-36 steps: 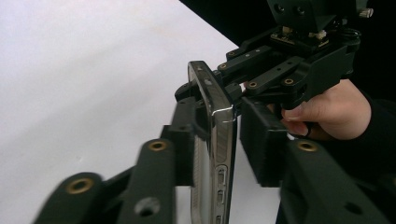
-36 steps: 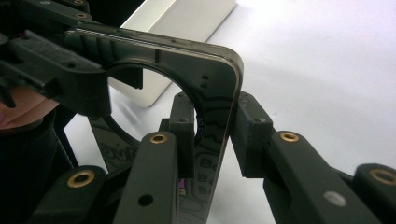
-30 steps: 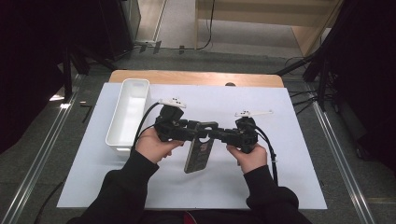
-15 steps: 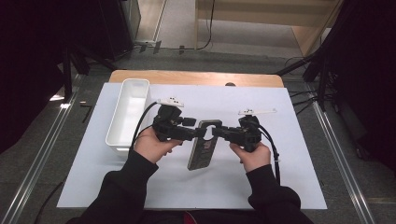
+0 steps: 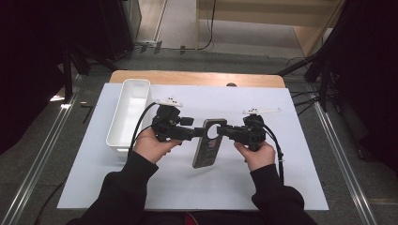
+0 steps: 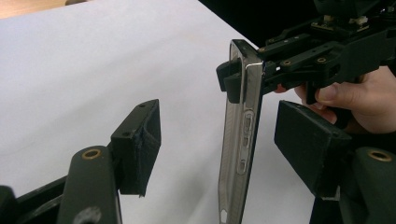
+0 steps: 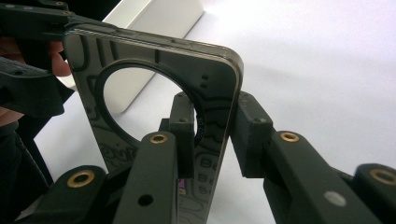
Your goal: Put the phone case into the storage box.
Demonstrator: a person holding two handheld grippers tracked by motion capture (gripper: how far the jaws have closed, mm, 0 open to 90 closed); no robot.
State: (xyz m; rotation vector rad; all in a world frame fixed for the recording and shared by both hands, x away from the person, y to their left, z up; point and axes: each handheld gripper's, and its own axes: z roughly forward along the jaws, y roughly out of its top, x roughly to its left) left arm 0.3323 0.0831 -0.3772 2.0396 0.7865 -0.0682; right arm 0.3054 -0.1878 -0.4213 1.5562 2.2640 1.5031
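Two hand-held grippers meet over one dark, glossy phone case [image 5: 207, 145] with a round cutout, held edge-up above the middle of the white mat [image 5: 281, 178]. The right gripper [image 5: 224, 133] clamps its top corner; the left gripper [image 5: 197, 133], jaws just widened, straddles the metal-trimmed edge without touching. One white plastic tray [image 5: 123, 126] sits along the mat's left edge, with bare mat all round.

From my seat at the controls I see a wooden table [image 5: 197, 78], its bare edge showing as a strip at twelve o'clock. A large white sheet [image 5: 263, 185] covers nearly all the rest of the top and lies flat on it. On the sheet, out toward ten o'clock, sits a long white tray [image 5: 123, 133] (narrow, lying lengthwise from near to far), close beside the sheet's left edge.
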